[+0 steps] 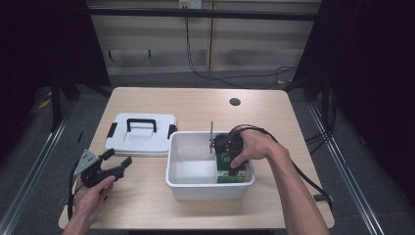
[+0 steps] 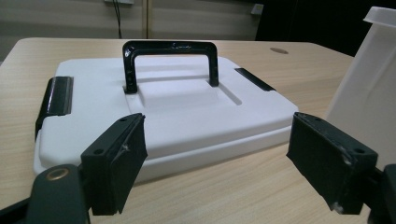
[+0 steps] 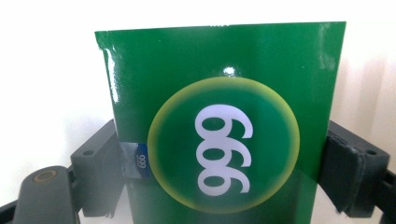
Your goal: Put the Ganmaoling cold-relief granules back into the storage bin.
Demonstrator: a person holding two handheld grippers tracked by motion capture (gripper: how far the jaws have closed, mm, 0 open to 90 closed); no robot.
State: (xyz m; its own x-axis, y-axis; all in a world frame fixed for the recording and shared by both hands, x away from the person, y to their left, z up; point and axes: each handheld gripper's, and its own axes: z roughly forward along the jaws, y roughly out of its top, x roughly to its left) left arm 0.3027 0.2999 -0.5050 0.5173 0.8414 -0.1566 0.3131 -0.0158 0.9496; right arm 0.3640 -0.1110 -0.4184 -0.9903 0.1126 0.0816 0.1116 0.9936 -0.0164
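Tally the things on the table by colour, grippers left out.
White: 2, the lid with black handle, and the bin.
Green: 1, the box held by the right gripper inside the bin.
Total: 3.

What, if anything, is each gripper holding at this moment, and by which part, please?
The right gripper clamps the green box across its two side edges, inside the white bin. The left gripper is open, holding nothing, facing the white lid.
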